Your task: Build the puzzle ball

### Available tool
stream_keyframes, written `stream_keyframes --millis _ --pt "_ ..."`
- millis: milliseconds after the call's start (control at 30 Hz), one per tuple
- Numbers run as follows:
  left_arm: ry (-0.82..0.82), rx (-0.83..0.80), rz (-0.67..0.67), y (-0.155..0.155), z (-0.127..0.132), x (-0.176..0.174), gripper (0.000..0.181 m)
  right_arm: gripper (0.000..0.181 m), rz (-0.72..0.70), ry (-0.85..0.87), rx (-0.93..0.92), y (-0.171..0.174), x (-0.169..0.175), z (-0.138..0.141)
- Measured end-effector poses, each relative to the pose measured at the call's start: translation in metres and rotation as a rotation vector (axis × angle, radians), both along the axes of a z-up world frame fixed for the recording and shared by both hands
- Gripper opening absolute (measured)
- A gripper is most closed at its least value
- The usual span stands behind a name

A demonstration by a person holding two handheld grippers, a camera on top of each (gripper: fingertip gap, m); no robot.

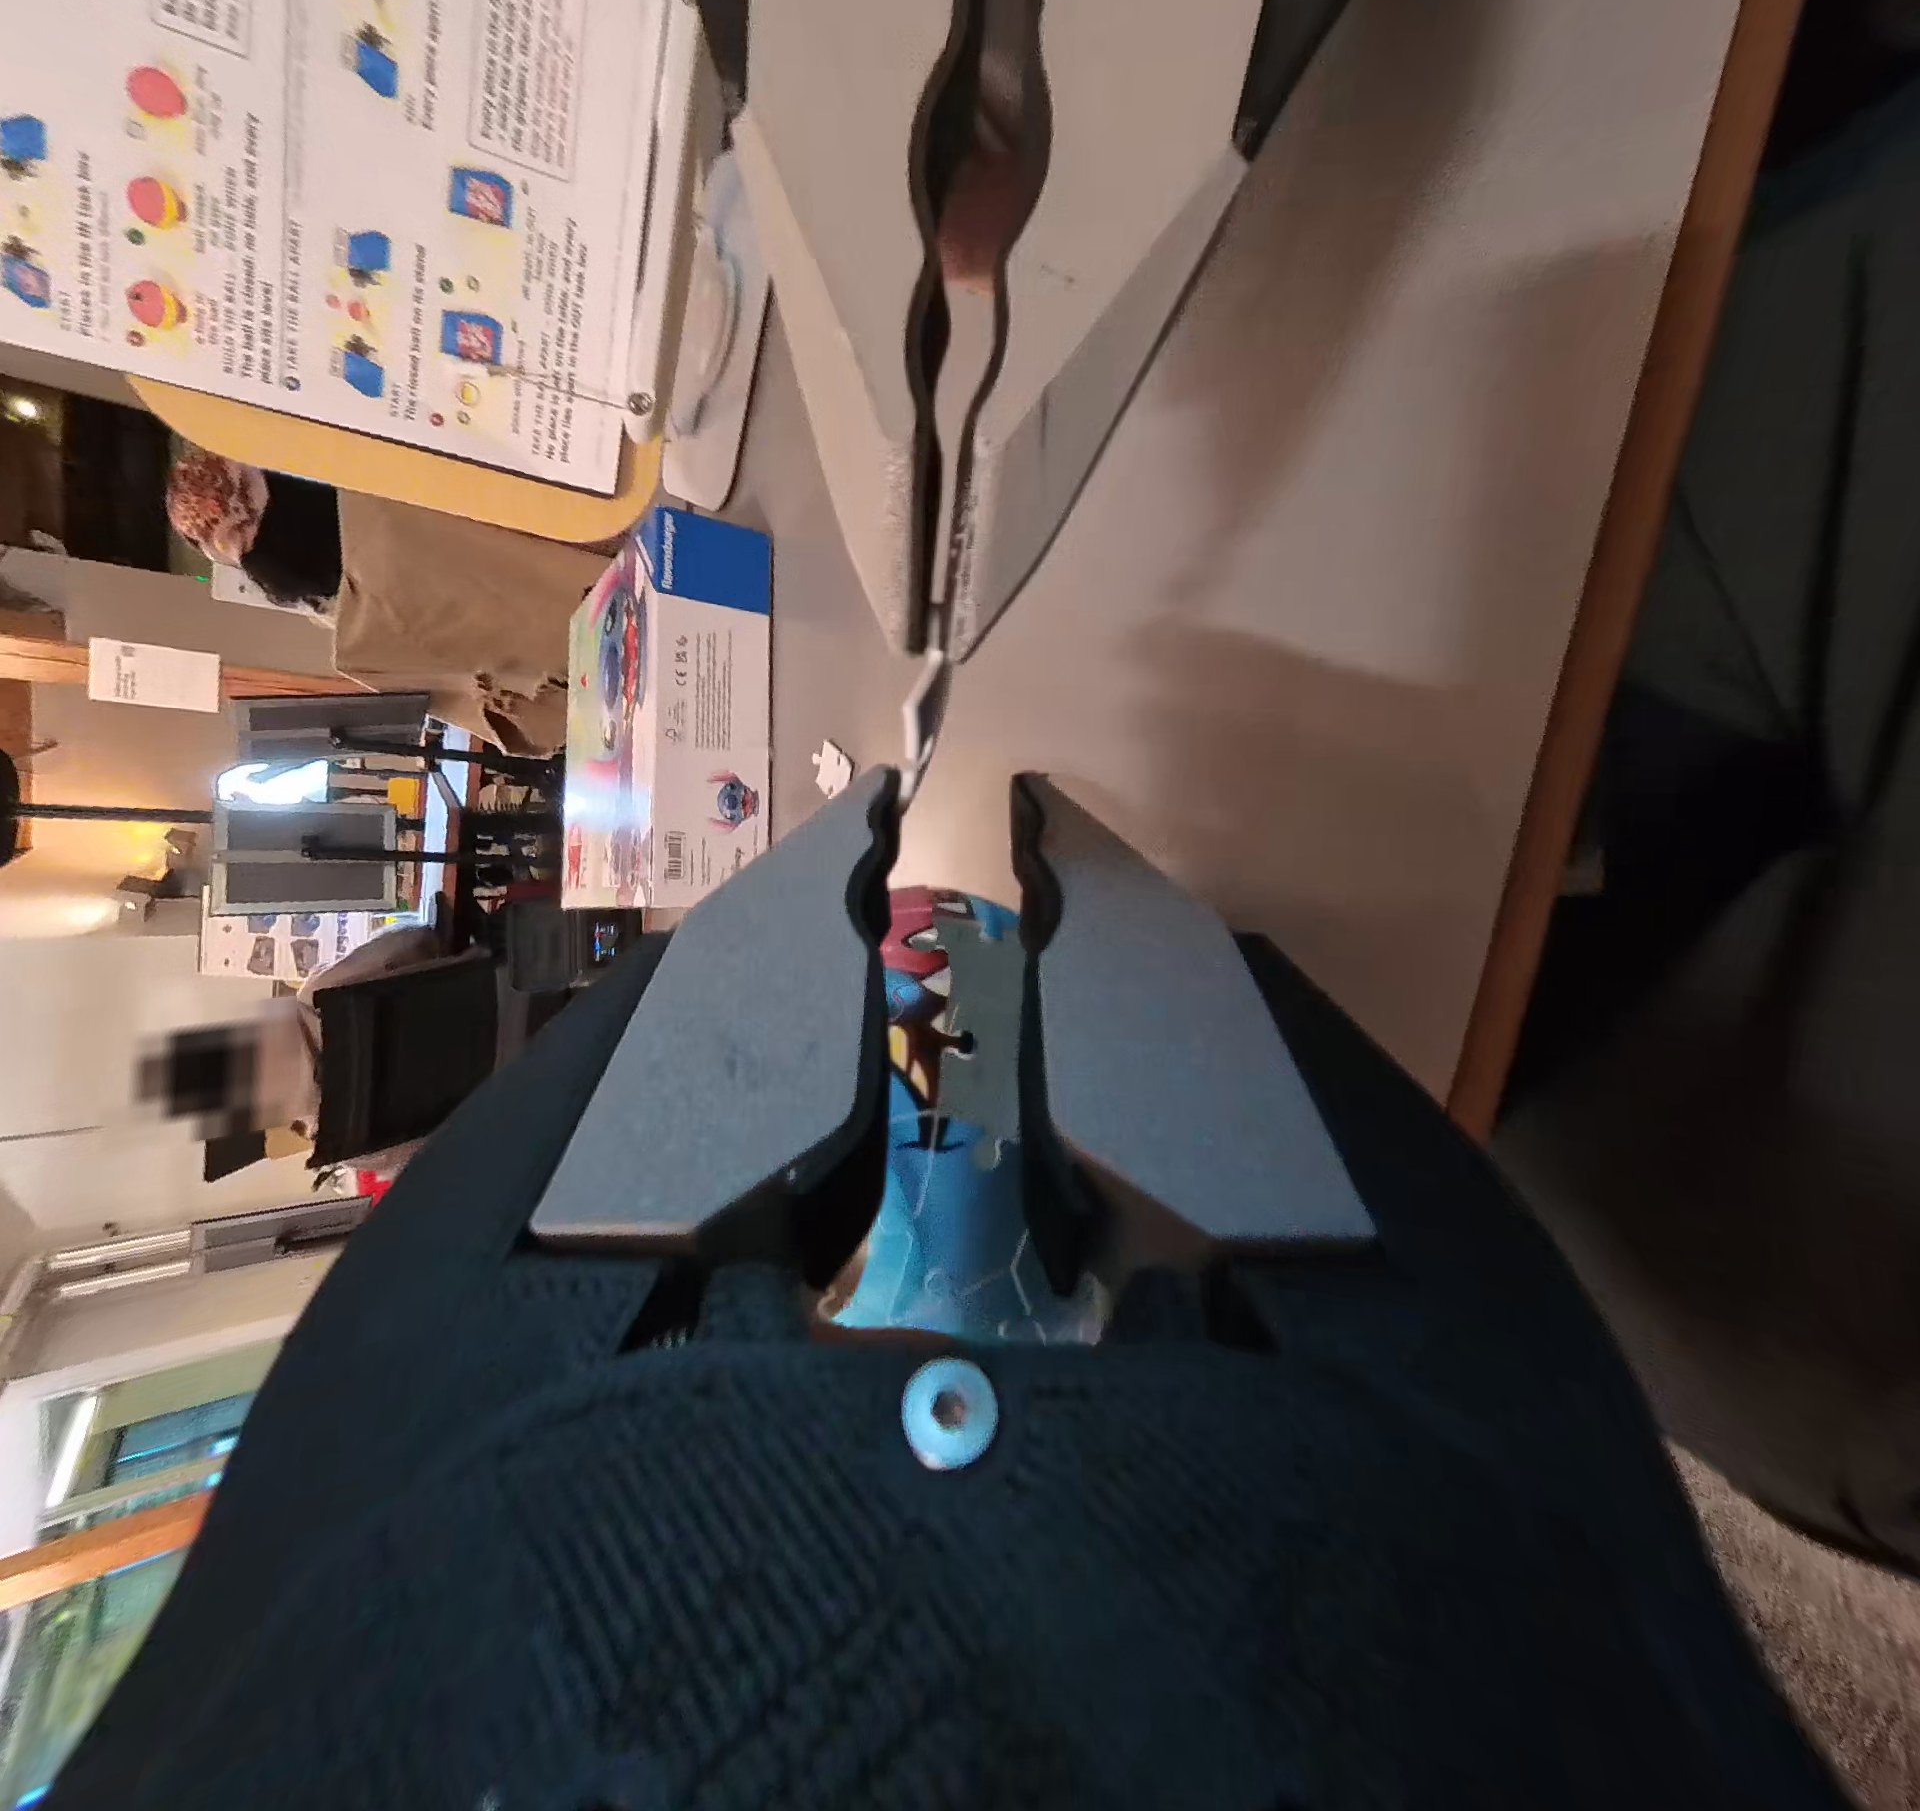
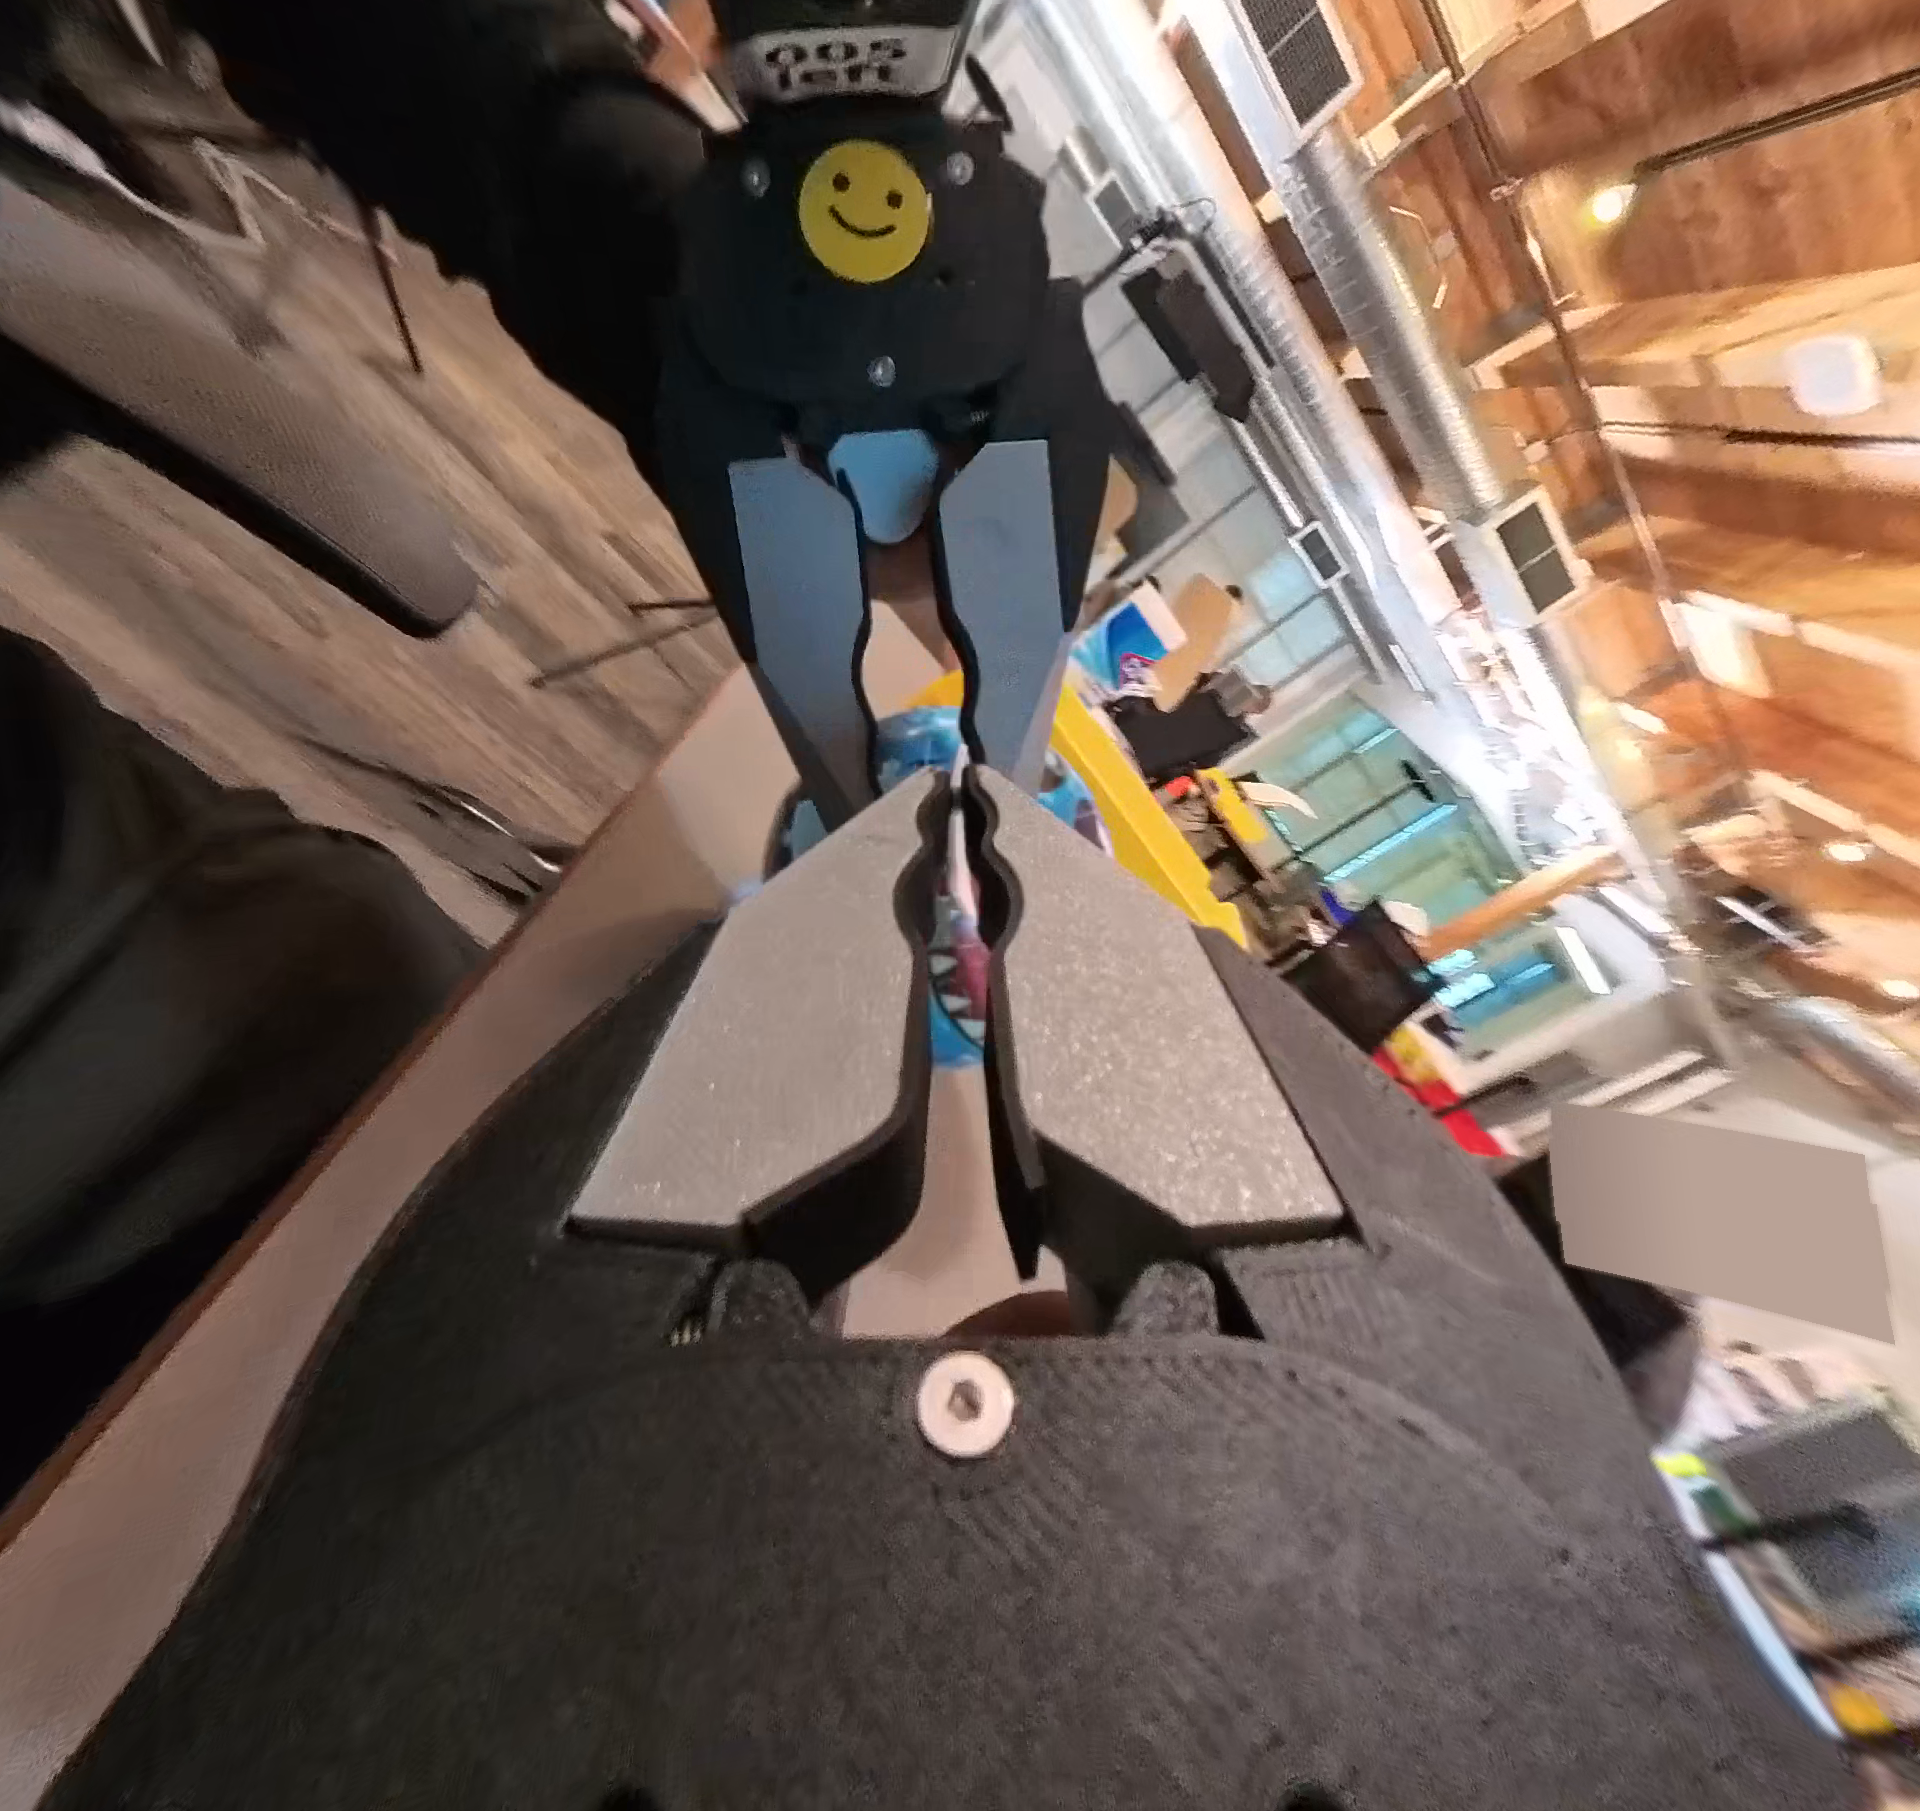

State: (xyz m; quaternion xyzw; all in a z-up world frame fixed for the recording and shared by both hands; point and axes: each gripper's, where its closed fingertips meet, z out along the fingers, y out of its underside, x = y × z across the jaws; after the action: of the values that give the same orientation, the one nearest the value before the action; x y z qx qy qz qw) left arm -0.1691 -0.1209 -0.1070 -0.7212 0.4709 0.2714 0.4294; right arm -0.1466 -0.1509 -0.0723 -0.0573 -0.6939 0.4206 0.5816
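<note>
The left gripper (image 1: 951, 785) has its two grey fingers (image 1: 748, 1023) set partly apart, and the puzzle ball (image 1: 940, 1148) sits in the gap between them. The ball is blue with red and white patches (it looks part-built, with a grey bare spot on one side). It seems snug between the fingers, but I cannot tell how hard they press on it.

Facing it from the far side is the right gripper (image 1: 940, 655). Its wavy-edged fingers are pressed close together on a small white puzzle piece (image 1: 920, 712). The piece sticks out from the tips and reaches down to touch the tip of the left gripper's finger, just above the ball.

In the right wrist view, the right gripper (image 2: 961, 779) shows the same thin piece (image 2: 961, 868) pinched in its narrow slit. The left gripper (image 2: 914, 712) points back at it, with a yellow smiley badge (image 2: 864, 213) on its black body.

Under both lies a pale table (image 1: 1299, 535) with a brown wooden edge. One loose white puzzle piece (image 1: 834, 755) lies flat on it, near the puzzle box (image 1: 686, 712). Further off stands a sheet of picture instructions (image 1: 312, 151). A yellow bin (image 2: 1132, 826) sits behind the ball in the right wrist view.
</note>
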Motion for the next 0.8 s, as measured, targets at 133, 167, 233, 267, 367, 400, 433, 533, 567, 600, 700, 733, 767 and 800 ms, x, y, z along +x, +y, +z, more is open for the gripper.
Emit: stream_keyframes --millis 133,167,233,267,367,400,433,533,567,600,700,733,767,800 --pt "-0.034 0.016 0.030 0.004 -0.001 -0.007 0.033 0.000 0.064 -0.045 -0.091 -0.001 0.003 0.003" --pt "-0.049 0.001 0.030 0.004 -0.003 -0.008 0.035 0.000 0.087 -0.063 -0.115 -0.002 0.005 0.004" --pt "-0.108 -0.029 -0.019 0.001 -0.006 0.000 0.032 0.000 0.109 -0.091 -0.151 0.000 0.005 0.006" --pt "-0.135 -0.025 -0.041 0.000 -0.004 0.003 0.024 0.000 0.125 -0.107 -0.169 0.000 0.006 0.006" --pt "-0.156 -0.023 -0.063 -0.001 -0.003 0.001 0.005 0.000 0.181 -0.198 -0.223 0.000 0.007 0.003" --pt "-0.183 -0.040 -0.074 -0.002 -0.005 0.003 0.004 0.000 0.205 -0.236 -0.238 -0.001 0.008 0.001" --pt "-0.221 -0.056 -0.082 -0.003 -0.007 0.005 0.005 0.000 0.227 -0.262 -0.258 -0.002 0.008 0.001" --pt "-0.302 -0.052 -0.100 -0.005 -0.003 0.013 0.015 0.000 0.215 -0.317 -0.269 0.002 0.003 -0.008" --pt "-0.304 -0.048 -0.108 -0.006 -0.001 0.014 0.009 0.000 0.207 -0.331 -0.263 0.003 0.001 -0.013" --pt "-0.296 -0.056 -0.119 -0.008 -0.001 0.015 0.003 0.000 0.206 -0.337 -0.265 0.004 0.000 -0.015" --pt "-0.289 -0.070 -0.117 -0.009 -0.005 0.016 0.001 0.000 0.224 -0.358 -0.285 0.004 0.000 -0.016" --pt "-0.292 -0.063 -0.114 -0.008 -0.005 0.016 0.002 0.000 0.238 -0.354 -0.288 0.002 0.002 -0.015" --pt "-0.296 -0.056 -0.101 -0.007 -0.004 0.014 0.010 0.000 0.256 -0.347 -0.293 0.000 0.004 -0.013" --pt "-0.300 -0.051 -0.087 -0.006 -0.003 0.012 0.017 0.000 0.269 -0.340 -0.301 -0.001 0.006 -0.010"
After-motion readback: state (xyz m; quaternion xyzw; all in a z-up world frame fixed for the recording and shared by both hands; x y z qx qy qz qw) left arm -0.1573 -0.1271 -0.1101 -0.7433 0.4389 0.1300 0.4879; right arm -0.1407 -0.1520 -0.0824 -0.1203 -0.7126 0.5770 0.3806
